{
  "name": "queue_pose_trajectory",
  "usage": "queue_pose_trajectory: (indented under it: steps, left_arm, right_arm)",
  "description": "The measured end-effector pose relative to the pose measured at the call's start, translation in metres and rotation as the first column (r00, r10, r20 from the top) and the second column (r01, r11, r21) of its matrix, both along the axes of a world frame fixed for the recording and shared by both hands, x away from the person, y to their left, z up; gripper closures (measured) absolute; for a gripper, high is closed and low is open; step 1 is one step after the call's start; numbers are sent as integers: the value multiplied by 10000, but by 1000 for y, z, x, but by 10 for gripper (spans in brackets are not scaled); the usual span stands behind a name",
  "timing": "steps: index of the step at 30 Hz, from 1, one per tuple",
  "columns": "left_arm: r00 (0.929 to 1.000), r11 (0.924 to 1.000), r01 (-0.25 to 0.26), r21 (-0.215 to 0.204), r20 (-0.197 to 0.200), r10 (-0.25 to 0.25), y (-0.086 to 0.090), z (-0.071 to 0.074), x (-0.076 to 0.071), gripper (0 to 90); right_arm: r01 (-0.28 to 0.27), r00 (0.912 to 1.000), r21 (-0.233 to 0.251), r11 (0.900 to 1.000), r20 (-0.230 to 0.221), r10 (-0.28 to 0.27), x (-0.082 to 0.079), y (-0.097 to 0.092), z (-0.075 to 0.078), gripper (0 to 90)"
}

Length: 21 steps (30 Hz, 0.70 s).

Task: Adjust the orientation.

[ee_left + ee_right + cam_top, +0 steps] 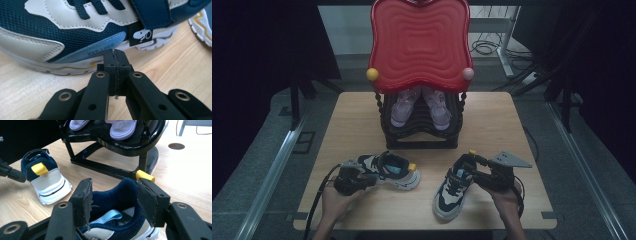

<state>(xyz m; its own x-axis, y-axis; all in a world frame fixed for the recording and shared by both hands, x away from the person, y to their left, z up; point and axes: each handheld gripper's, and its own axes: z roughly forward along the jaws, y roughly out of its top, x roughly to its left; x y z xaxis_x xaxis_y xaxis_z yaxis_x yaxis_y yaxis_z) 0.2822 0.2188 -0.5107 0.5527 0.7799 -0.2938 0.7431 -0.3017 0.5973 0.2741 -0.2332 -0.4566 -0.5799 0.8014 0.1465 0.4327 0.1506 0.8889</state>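
Two navy and cream sneakers lie on the wooden table (362, 120). The left sneaker (394, 170) (62, 30) (46, 180) lies with its yellow heel tab to the right. My left gripper (373, 179) (116, 53) is shut with nothing in it, its tips against the side of that shoe's sole. The right sneaker (452, 190) (115, 202) points its toe at the front edge. My right gripper (473, 167) (115, 183) has its jaws wide around this shoe's heel collar, the pads (85, 200) against both sides.
A black shoe rack (419, 137) (112, 143) with a red wavy top (419, 42) stands at the back of the table. A pair of pink shoes (404, 107) sits on its shelf. Bare wood lies left and right of the rack. A hole (176, 146) is in the tabletop.
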Motion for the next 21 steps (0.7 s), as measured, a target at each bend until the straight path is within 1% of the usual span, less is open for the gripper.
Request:
queue_pose_trajectory:
  steps: [4,9,14,17,21]
  left_arm:
    - [10000,10000,1,85,71,-2,-2,2,5,899]
    - [10000,10000,-80,35,12,80,-2,1,11,899]
    - [10000,10000,-74,27,61,74,-1,2,11,897]
    - [9998,9999,-120,-68,180,121,1,6,8,890]
    - [9989,9994,-86,-329,464,101,4,18,5,854]
  right_arm:
    - [15,10000,-13,10000,-6,-15,0,0,0,464]
    - [-5,10000,-44,10000,15,5,0,1,0,463]
    - [-18,10000,-53,10000,25,18,0,1,0,464]
    - [9,10000,-11,10000,13,-9,0,1,0,464]
    - [-3,10000,-7,10000,63,3,-1,1,1,464]
